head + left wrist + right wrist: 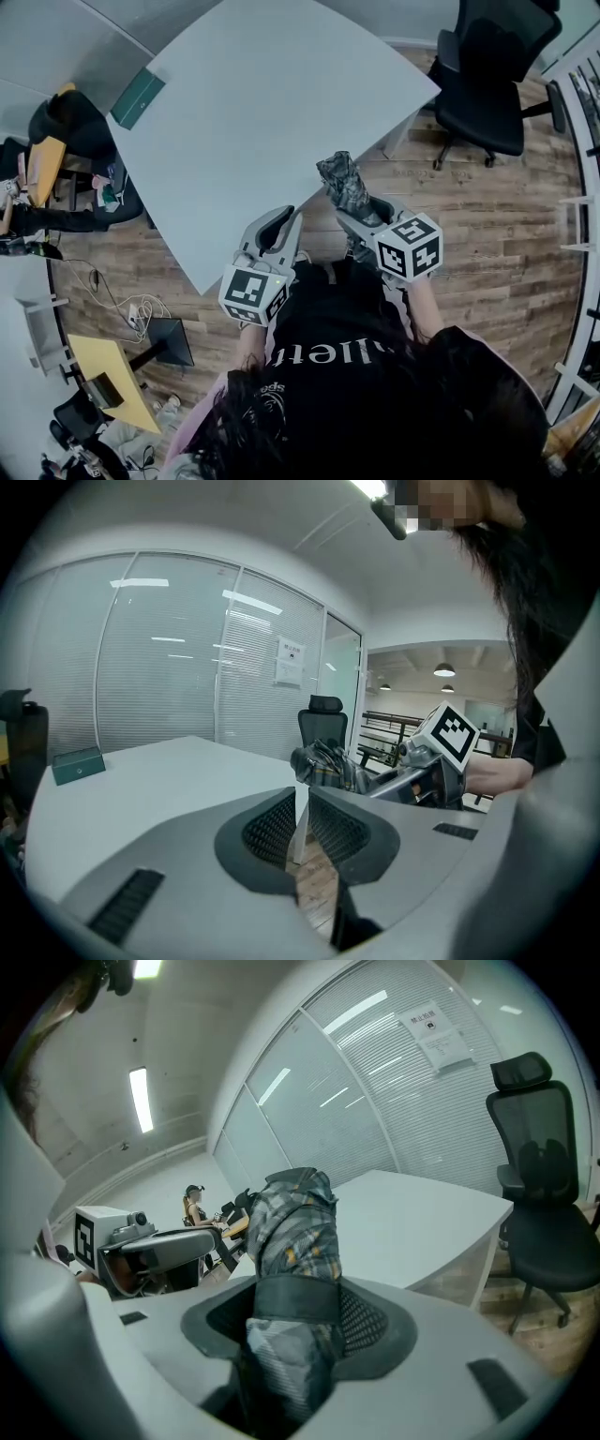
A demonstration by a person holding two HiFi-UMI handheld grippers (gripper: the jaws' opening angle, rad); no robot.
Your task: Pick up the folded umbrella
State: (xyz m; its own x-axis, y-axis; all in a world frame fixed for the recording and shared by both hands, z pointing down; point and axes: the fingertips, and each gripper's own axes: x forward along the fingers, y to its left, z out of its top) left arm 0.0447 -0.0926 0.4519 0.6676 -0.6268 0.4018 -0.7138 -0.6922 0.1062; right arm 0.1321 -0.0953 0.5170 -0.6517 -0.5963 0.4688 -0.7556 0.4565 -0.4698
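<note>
The folded umbrella [342, 182] is a short roll of grey plaid fabric with a black strap around it. My right gripper [358, 214] is shut on its lower part and holds it in the air by the near corner of the white table [262, 103]. In the right gripper view the umbrella [295, 1232] stands up between the jaws and fills the gap. My left gripper [275, 223] hovers beside it to the left, over the table's edge, with its jaws together and nothing in them. The left gripper view shows the umbrella [328, 764] held by the right gripper [412, 775].
A green box [138, 97] lies at the table's far left corner. A black office chair [487, 75] stands on the wood floor to the right of the table. Desks, cables and seated people are on the left.
</note>
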